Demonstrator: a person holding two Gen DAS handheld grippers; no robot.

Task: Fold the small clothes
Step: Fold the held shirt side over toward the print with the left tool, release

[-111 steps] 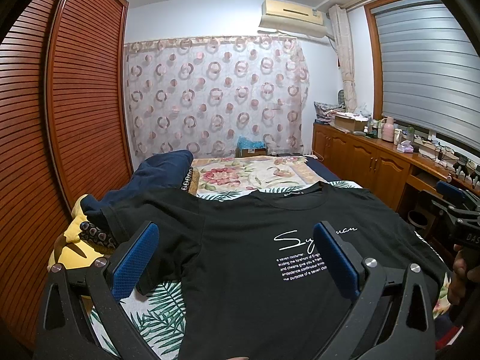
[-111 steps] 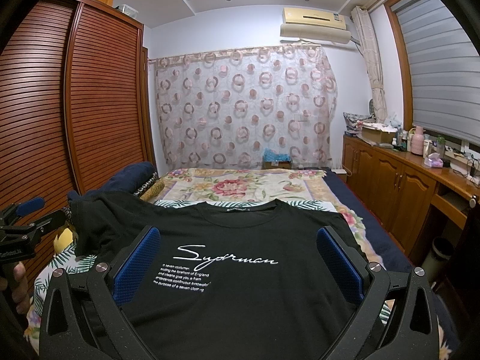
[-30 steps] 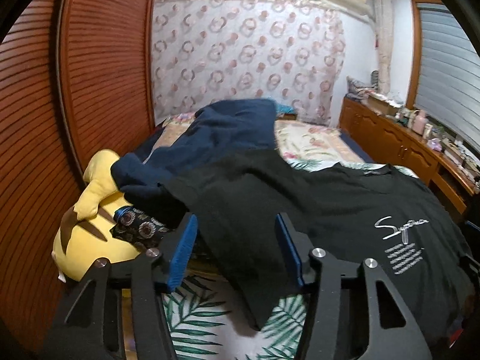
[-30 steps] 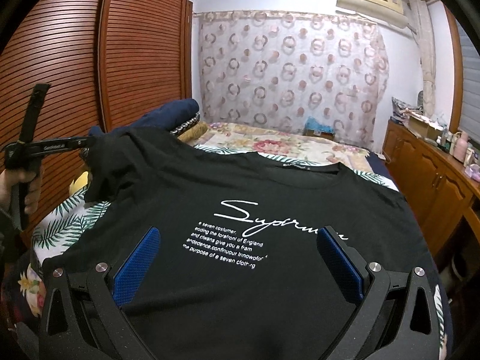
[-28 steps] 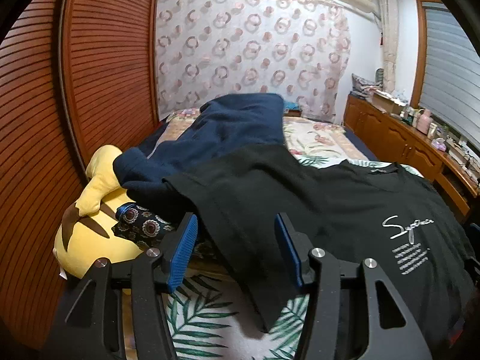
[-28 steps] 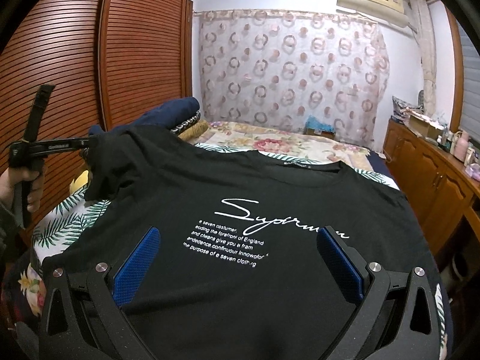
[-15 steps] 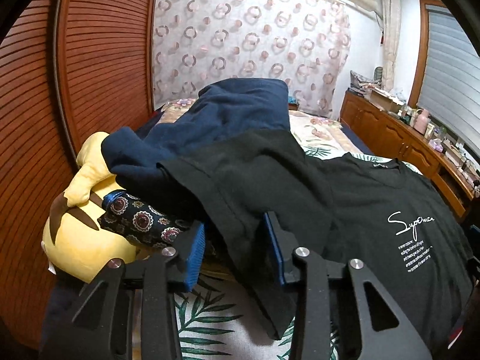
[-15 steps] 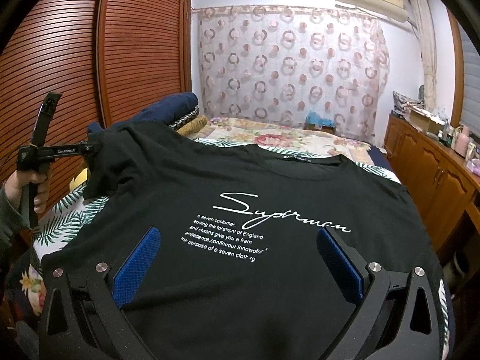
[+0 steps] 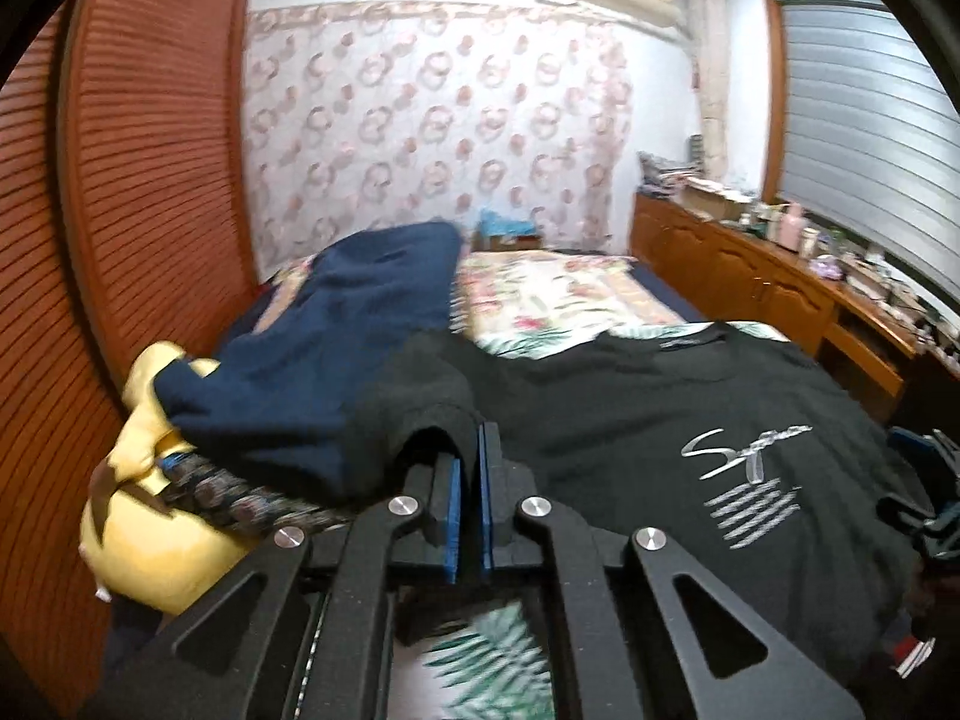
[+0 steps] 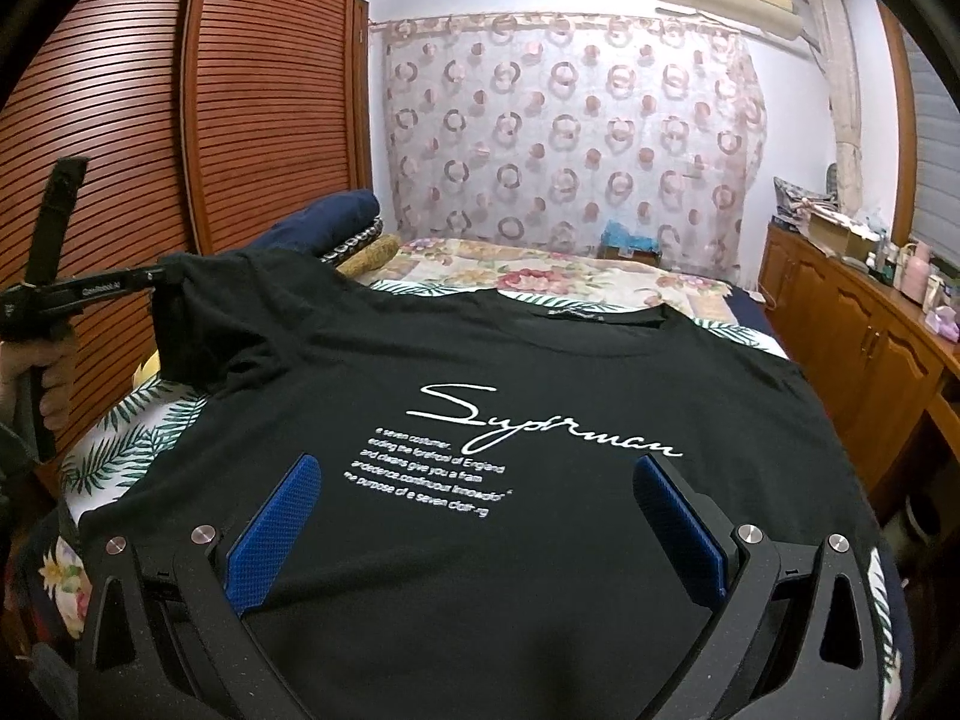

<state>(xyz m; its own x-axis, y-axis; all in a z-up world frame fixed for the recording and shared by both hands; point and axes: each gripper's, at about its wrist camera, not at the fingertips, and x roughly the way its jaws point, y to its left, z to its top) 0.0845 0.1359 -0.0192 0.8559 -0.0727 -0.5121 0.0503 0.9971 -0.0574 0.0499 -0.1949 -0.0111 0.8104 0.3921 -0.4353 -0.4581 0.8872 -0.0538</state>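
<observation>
One black T-shirt [image 10: 540, 420] lies spread face-up across the bed [image 10: 540, 276], its left sleeve [image 9: 420, 402] at the bed's left edge pinched in the left gripper [image 9: 468, 468], whose blue pads are nearly together on the cloth. The right gripper [image 10: 474, 522] hovers wide apart above the shirt's lower front, holding nothing. Only a thin fold seems caught, so the sleeve could slip free mid-fold, or snag the navy garment [image 9: 336, 336] just beside it.

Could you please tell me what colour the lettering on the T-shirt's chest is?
White lettering on the black T-shirt, clearest in the right wrist view.
</observation>
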